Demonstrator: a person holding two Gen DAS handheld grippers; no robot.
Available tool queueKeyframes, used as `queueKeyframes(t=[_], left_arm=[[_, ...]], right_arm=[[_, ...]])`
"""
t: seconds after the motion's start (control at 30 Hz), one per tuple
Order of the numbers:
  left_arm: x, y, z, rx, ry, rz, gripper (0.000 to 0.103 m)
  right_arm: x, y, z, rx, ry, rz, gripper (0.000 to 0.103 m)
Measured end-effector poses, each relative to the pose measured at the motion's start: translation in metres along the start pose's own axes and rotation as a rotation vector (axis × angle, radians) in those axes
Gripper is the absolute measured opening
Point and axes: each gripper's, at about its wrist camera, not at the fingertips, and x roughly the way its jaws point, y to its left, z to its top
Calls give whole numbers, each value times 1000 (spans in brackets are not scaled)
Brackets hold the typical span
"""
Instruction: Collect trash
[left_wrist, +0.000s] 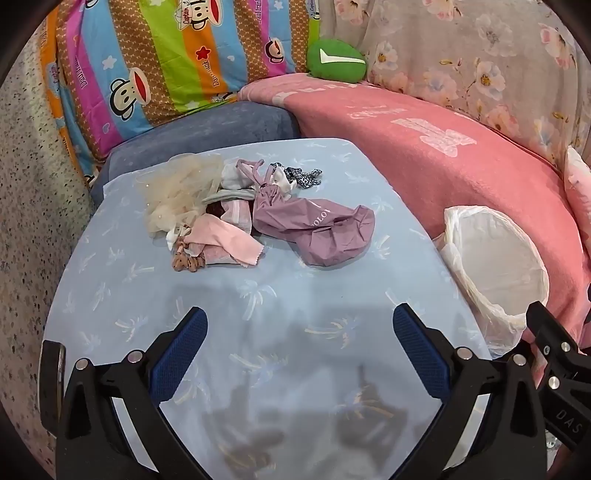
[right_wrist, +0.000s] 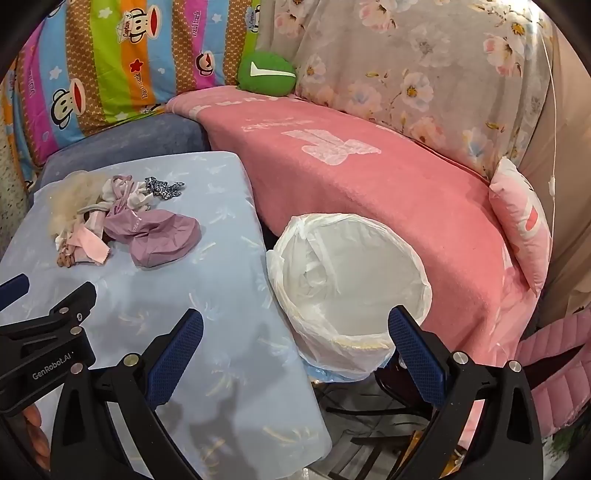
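A pile of trash lies on the light blue table (left_wrist: 258, 314): a crumpled mauve plastic bag (left_wrist: 317, 229), cream tulle (left_wrist: 177, 192), pink cloth scraps (left_wrist: 225, 240), a leopard-print scrunchie (left_wrist: 186, 262) and a black-and-white patterned scrap (left_wrist: 299, 173). The pile also shows in the right wrist view (right_wrist: 122, 221). A bin lined with a white bag (right_wrist: 354, 284) stands right of the table (right_wrist: 221, 295); it also shows in the left wrist view (left_wrist: 495, 266). My left gripper (left_wrist: 299, 343) is open and empty above the table's near part. My right gripper (right_wrist: 295, 347) is open and empty over the bin's near rim.
A pink blanket (right_wrist: 369, 177) covers the sofa behind the bin. A green cushion (right_wrist: 266, 74), a striped cartoon quilt (left_wrist: 147, 62) and a floral cloth (right_wrist: 424, 74) stand behind. A pink pillow (right_wrist: 524, 225) is at the right. Dark chair legs (right_wrist: 369, 413) are below the bin.
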Motion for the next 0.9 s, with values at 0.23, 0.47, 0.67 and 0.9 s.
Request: queueKeyframes(t=[0.23, 0.47, 0.67, 0.9], left_arm=[[-5, -4, 7, 1, -5, -4, 96], [-8, -10, 15, 8, -8, -4, 96], [-12, -4, 7, 13, -28, -19, 96], [-12, -4, 6, 9, -30, -24, 96]], right_arm=[[-1, -1, 0, -4, 6, 5, 97], [-7, -2, 3, 8, -13, -7, 97], [-5, -1, 2, 7, -15, -8, 97], [-7, -2, 1, 14, -19, -6, 97]])
